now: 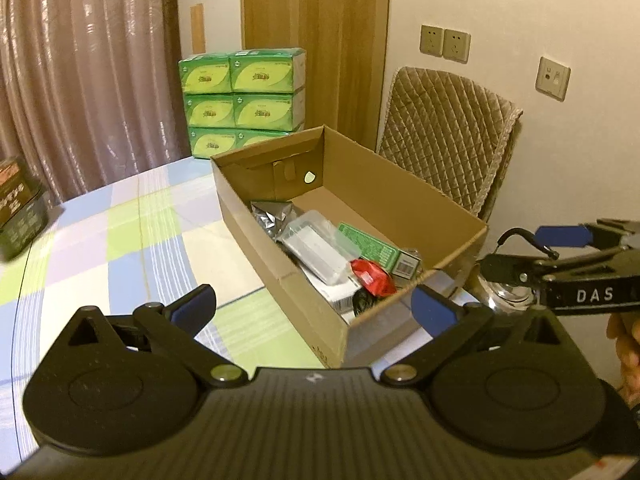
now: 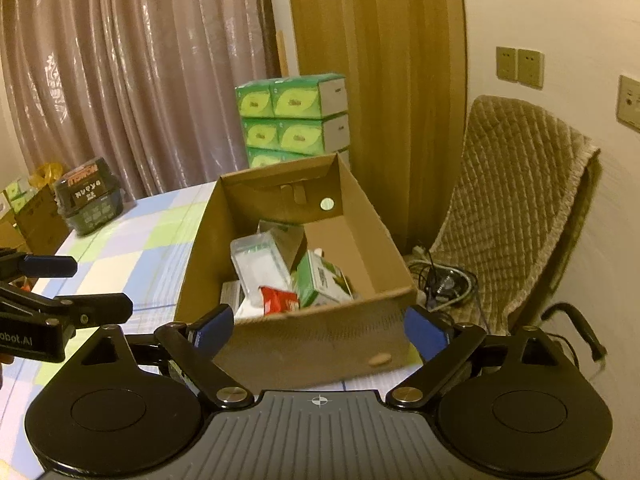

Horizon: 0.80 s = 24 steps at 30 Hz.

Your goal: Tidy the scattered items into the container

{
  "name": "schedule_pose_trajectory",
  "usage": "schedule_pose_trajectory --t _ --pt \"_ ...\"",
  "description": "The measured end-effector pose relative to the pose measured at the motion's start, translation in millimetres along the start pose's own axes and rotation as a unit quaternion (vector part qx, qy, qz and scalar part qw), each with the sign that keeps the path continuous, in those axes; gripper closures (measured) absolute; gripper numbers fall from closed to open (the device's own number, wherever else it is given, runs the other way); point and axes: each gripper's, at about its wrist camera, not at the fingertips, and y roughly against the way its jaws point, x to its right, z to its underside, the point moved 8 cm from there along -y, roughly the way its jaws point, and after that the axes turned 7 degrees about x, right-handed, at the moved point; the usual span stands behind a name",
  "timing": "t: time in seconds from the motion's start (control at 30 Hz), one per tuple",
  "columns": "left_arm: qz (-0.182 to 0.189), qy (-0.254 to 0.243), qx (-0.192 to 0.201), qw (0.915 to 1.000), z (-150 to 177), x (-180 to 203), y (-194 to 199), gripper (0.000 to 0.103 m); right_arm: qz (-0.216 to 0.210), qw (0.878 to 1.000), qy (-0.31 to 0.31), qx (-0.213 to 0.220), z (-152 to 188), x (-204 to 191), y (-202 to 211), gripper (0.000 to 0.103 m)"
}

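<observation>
- left gripper (image 1: pixel 314 306): fingers spread wide, nothing between them; held back just short of the near corner of the cardboard box (image 1: pixel 404 184), above the checked tablecloth (image 1: pixel 120 240); my read: it's parked, not reaching
- right gripper (image 2: pixel 319 330): also spread and holding nothing; the box's near short wall sits right ahead between its fingertips, so it looks straight into the opening; in the left view it shows at far right beside the box, fingers apart
- both tools carrying nothing and backed off the rim suggests a drop is done or the job is near its end; judgement only
- box stands open-topped on the table, near end toward both tools, long axis running away from them; far half of its floor is bare, contents bunched at the near end
- inside, seen from the left tool: silver foil pouch (image 1: pixel 272 216) farthest, clear plastic case (image 1: pixel 316 248) in the middle, green carton (image 1: pixel 372 246) to its right, red wrapper (image 1: pixel 372 276) nearest, something dark under it, can't identify
- items lean on each other, loosely piled, none above the rim
- remaining on the cloth: dark printed tub (image 2: pixel 90 198), far ahead-left of the right tool, well apart from the box; could be the last stray item, can't tell if it counts
- behind the box: stacked green tissue packs (image 1: pixel 240 92); quilted chair (image 1: pixel 448 136) ahead-right; not task items, as I judge
</observation>
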Motion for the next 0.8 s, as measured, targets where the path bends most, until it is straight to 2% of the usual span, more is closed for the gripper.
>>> schedule_pose_trajectory --t 0.2,0.53,0.8 --pt "-0.045 0.033 -0.013 0.9984 13.6 -3.5 27.0 0.001 0.000 1.000 0.005 0.002 6.1 -6.5 29.1 0.011" --pt "-0.087 0.059 -0.013 0.9943 32.3 0.4 69.8 0.001 -0.002 0.999 0.035 0.008 14.9 -22.2 61.8 0.010" --pt "-0.094 0.107 -0.016 0.9897 50.5 -3.5 96.6 0.001 -0.005 0.999 0.043 0.004 24.8 -28.3 75.3 0.009"
